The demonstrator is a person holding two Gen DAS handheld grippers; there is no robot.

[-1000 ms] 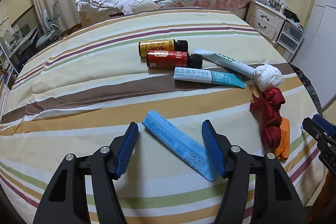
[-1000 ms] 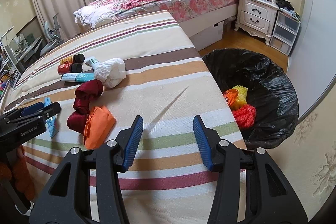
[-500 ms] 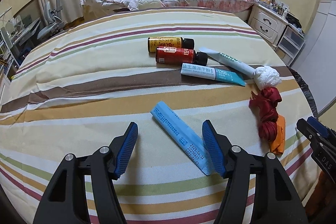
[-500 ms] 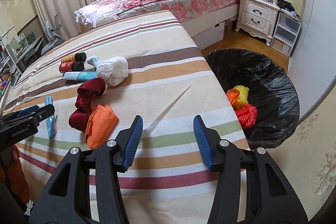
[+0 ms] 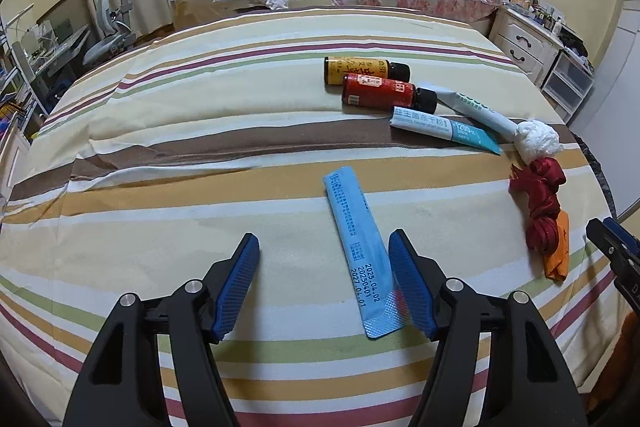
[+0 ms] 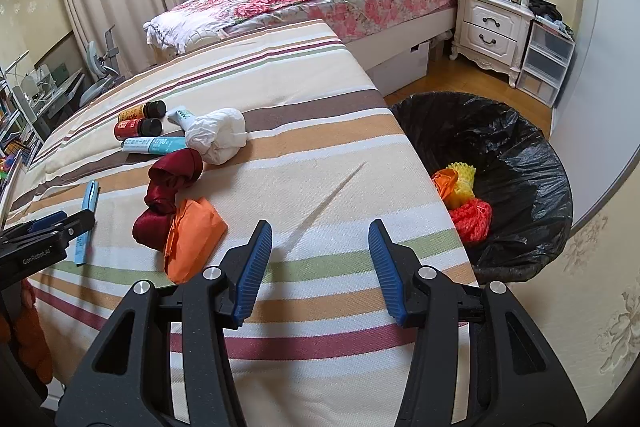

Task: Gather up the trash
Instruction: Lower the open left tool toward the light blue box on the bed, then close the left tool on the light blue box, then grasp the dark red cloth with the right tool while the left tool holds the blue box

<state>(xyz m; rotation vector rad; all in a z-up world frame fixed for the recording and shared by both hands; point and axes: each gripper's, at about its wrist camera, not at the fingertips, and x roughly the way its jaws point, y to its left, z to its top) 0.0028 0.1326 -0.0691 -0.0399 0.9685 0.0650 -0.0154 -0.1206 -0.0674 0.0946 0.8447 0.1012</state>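
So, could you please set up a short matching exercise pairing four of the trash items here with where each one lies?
Things:
1. light blue sachet
2. yellow foam net
3. white crumpled wad
4. orange wrapper

Places:
A. inside the black bin bag
B. between the open left gripper fingers
C. against the dark red ribbon, near side
D. beside the teal-ended sachet

Pairs: 1-B, 2-A, 3-D, 4-C

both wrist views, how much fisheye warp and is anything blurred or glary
Left wrist view: strong barrel warp, the striped cover bulges like a dome, corners vignetted black; print on the blue sachet reads sharp, no glare. Right wrist view: same warp, the wall curves at right; the black bin liner shows soft sheen.
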